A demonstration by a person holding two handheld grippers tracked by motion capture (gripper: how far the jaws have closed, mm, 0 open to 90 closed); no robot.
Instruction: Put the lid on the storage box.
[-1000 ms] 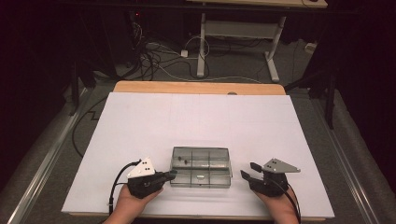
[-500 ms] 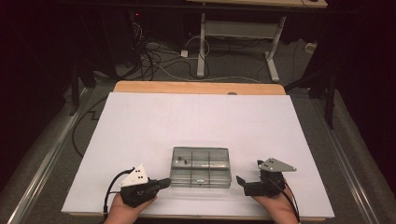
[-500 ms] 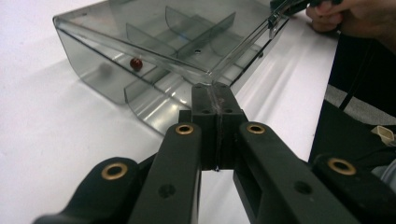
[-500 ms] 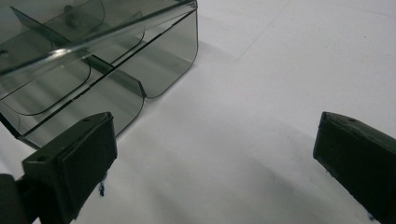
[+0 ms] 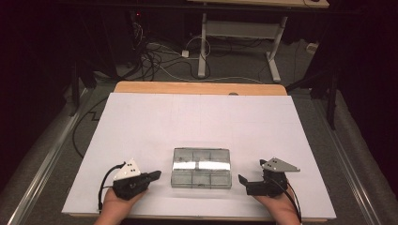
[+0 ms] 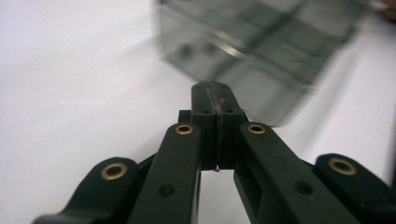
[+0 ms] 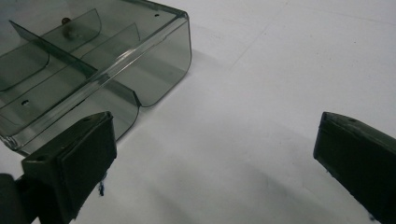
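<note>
- Box [image 5: 202, 168], clear and compartmented, is set near the table's [image 5: 197, 117] near edge.
- Left gripper [image 5: 155, 176] is pressed together, empty, left of it.
- Right gripper [image 5: 243, 180] is spread apart, right of it.

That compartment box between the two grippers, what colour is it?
The compartment box is see-through smoky grey plastic, clearest in the right gripper view.
</note>
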